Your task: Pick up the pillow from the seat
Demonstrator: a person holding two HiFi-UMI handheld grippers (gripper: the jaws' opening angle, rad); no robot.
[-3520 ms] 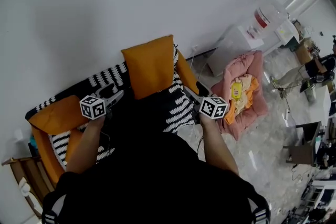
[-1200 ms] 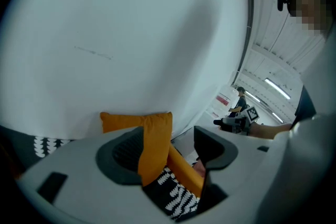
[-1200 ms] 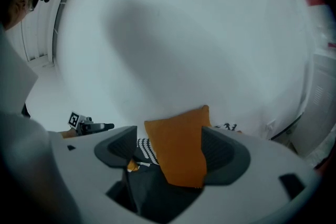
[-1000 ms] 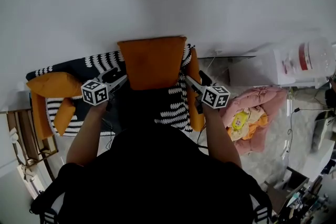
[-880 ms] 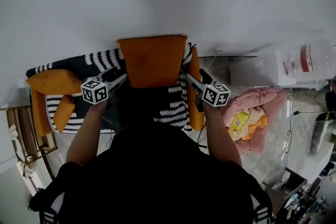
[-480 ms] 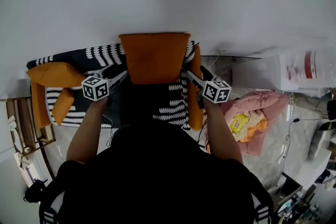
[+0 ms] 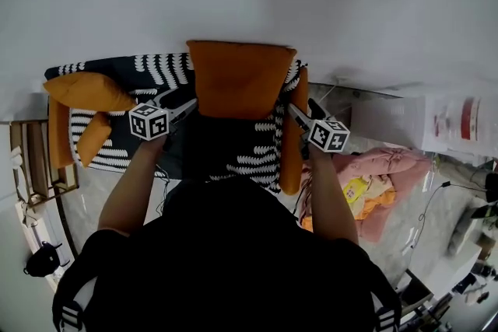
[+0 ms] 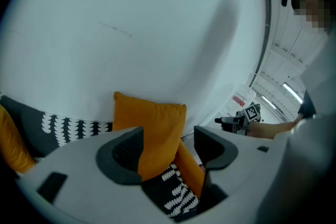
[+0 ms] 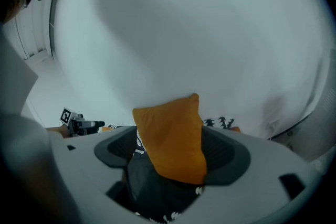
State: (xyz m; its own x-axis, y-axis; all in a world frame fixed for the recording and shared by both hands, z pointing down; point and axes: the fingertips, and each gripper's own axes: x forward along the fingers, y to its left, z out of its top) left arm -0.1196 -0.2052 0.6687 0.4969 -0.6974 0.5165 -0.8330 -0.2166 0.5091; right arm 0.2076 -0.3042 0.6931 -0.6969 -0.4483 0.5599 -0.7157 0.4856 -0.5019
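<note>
An orange pillow (image 7: 241,78) hangs upright in front of the white wall, held from both sides above the black-and-white seat (image 7: 257,155). My left gripper (image 7: 185,108) is shut on the pillow's left edge, and my right gripper (image 7: 296,113) is shut on its right edge. In the left gripper view the pillow (image 8: 149,126) sits between the jaws of the left gripper (image 8: 167,144), against the left pad. In the right gripper view the pillow (image 9: 173,134) fills the gap of the right gripper (image 9: 170,152), pressed by both pads.
The seat has an orange side bolster (image 7: 289,144) at the right and loose orange cushions (image 7: 82,91) at the left. A wooden rack (image 7: 35,171) stands left. A pink pet bed (image 7: 385,175) and a white appliance (image 7: 459,120) lie to the right.
The pillow and both grippers have shifted a little up and to the right in the head view. Both grips stay the same, and the view has swung round over the seat.
</note>
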